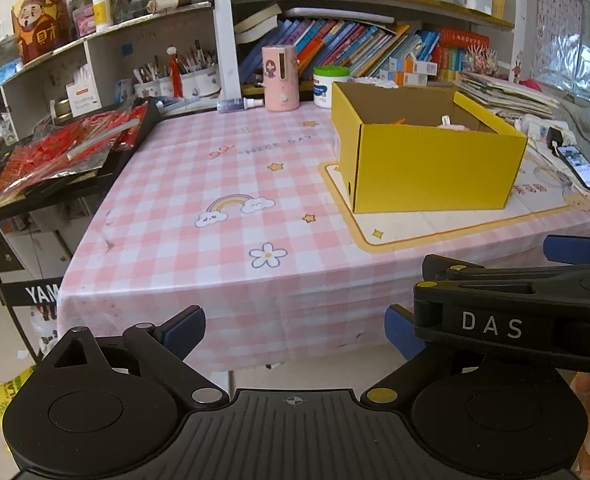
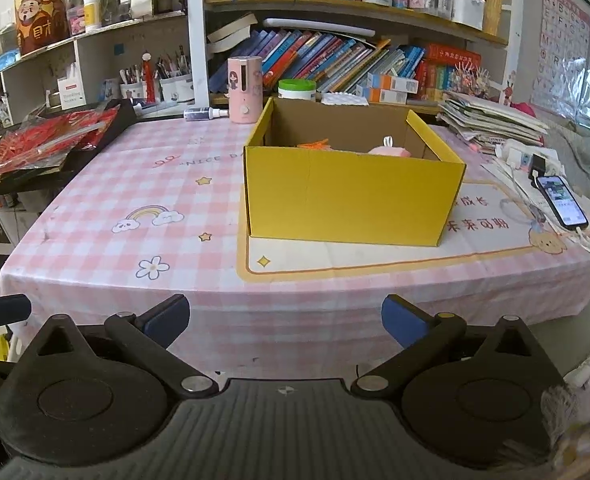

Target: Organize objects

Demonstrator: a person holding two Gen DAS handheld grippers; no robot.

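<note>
The yellow box (image 2: 353, 196) hides most of what it holds: over its near wall I make out only an orange scrap (image 2: 315, 144) at the left and the top of something pink (image 2: 389, 150) with a small white loop, and I cannot tell what either is. The box is open-topped cardboard, yellow outside and plain brown inside, its side flaps standing up. It sits on a cream mat with an orange border (image 2: 335, 258), at about twelve o'clock from my right claw (image 2: 285, 322) and at about one o'clock from my left claw (image 1: 295, 334).

Both claws hang just short of the near edge of the pink checked tablecloth (image 2: 135, 184), each with blue pads spread wide and nothing between them. From the left view my right claw crosses in at three o'clock, cut off by the frame.

A phone (image 2: 563, 200) lies at two o'clock with a cable plugged in. A pink cylinder (image 2: 245, 90) stands beyond the box at eleven o'clock.
</note>
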